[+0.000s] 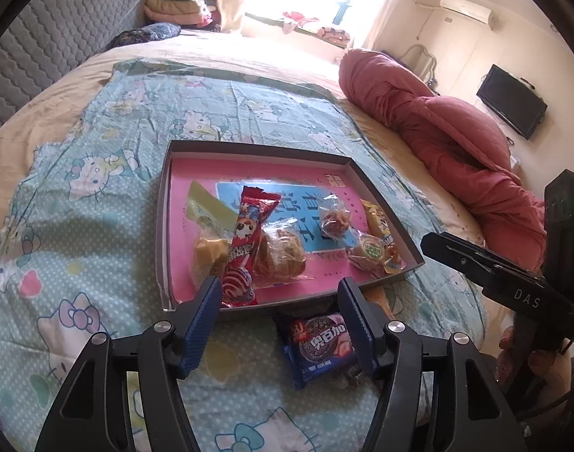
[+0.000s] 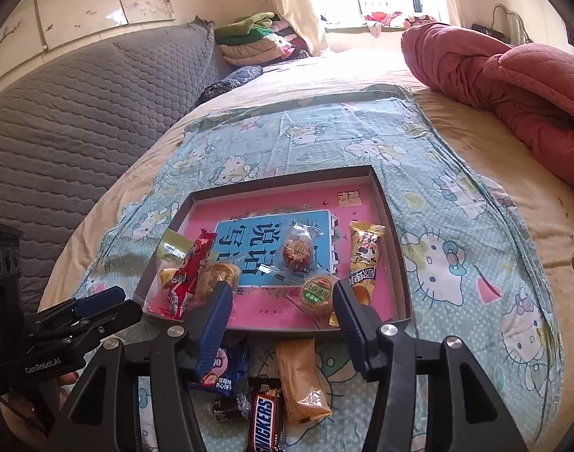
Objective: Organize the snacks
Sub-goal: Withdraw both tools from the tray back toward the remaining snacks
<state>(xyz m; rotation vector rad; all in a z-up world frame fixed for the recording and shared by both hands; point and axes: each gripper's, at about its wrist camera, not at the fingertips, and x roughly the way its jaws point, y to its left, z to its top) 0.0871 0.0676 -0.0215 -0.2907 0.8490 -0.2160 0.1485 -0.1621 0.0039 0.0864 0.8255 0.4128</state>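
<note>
Shallow grey cardboard tray (image 2: 394, 233) with pink floor on the cartoon-print bedsheet (image 2: 456, 226), holding wrapped snacks (image 1: 245, 248); left gripper (image 1: 279, 297) and right gripper (image 2: 283, 301) both parted, empty, above loose blue biscuit packet (image 1: 317, 346).

"SNICKERS" on the chocolate bar (image 2: 265, 420); "GenRobot.AI" on the left tongs (image 2: 94, 310).

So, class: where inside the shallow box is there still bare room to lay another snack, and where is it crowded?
Free: the pink floor along the far wall of the box, and the front strip between the red wrapper and round green-label cake. Crowded: the left corner and the right side by the yellow wrapper.
</note>
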